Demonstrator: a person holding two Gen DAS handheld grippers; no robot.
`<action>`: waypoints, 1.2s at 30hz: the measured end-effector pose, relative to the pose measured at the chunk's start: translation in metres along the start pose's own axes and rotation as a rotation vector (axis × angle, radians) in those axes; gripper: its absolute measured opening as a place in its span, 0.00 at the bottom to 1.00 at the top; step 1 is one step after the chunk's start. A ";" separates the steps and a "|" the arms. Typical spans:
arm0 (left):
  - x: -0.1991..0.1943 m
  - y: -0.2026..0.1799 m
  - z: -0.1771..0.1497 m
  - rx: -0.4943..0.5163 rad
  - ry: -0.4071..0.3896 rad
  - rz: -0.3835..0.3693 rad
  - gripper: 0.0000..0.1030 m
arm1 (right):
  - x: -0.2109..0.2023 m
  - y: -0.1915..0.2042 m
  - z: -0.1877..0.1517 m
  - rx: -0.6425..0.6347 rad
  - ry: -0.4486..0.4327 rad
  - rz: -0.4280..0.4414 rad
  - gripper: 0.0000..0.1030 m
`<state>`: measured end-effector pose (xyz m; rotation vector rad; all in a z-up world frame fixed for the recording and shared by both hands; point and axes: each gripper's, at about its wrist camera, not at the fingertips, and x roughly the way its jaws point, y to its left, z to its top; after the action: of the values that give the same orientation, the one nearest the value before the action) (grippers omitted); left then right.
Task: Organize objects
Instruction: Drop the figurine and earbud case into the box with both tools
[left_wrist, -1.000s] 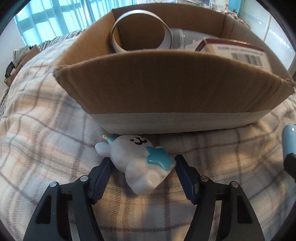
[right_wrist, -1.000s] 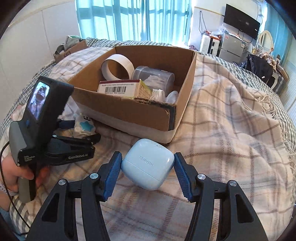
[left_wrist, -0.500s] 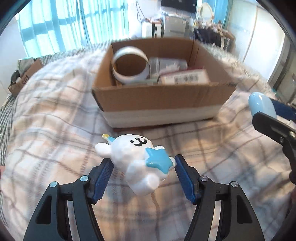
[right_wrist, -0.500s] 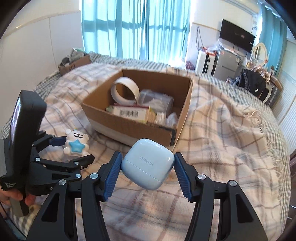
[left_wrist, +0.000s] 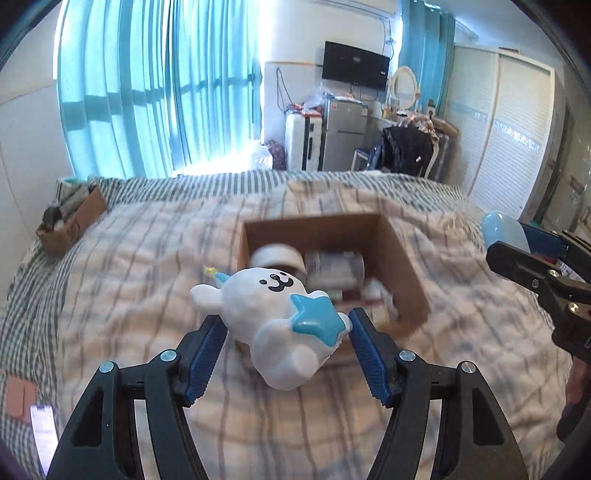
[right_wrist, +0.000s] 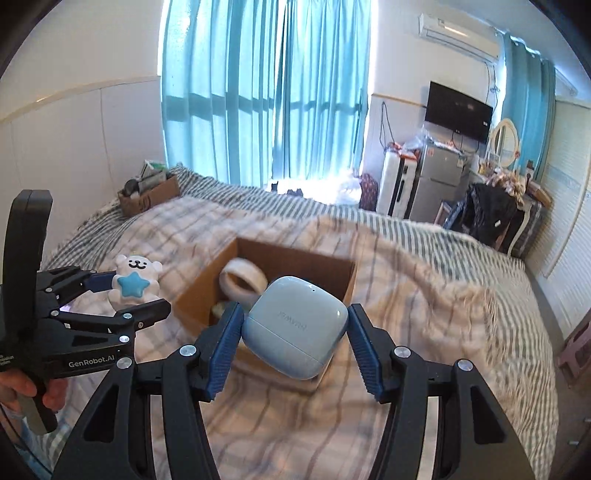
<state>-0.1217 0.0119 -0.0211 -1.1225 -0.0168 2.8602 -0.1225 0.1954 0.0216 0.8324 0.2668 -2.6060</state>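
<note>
Both grippers have risen since the earlier frames, so we now look down on the cardboard box (left_wrist: 402, 266) at frame centre. Our left gripper (left_wrist: 286, 338) clamps the white bear figurine (left_wrist: 269, 314); our right gripper (right_wrist: 295, 330) clamps the pale blue earbud case (right_wrist: 293, 326), both above the plaid blanket (right_wrist: 424, 314).

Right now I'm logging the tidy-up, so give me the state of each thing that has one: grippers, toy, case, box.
left gripper: shut on the bear toy, held in the air.
bear toy: gripped, tilted, off the blanket.
right gripper: shut on the earbud case.
earbud case: lid closed, gripped, raised.
cardboard box: open-topped, on the bed, partly filled.
</note>
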 end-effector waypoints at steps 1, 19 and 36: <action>0.007 0.001 0.008 0.002 0.002 -0.008 0.67 | 0.005 -0.002 0.006 -0.002 0.001 -0.001 0.56; 0.133 -0.017 0.018 0.118 0.154 -0.068 0.68 | 0.169 -0.036 0.020 0.071 0.182 0.061 0.56; 0.035 -0.012 0.051 0.115 -0.030 0.007 0.94 | 0.053 -0.038 0.056 0.103 0.019 -0.085 0.74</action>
<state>-0.1811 0.0267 -0.0075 -1.0596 0.1480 2.8425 -0.2073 0.1971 0.0374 0.8997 0.1787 -2.7119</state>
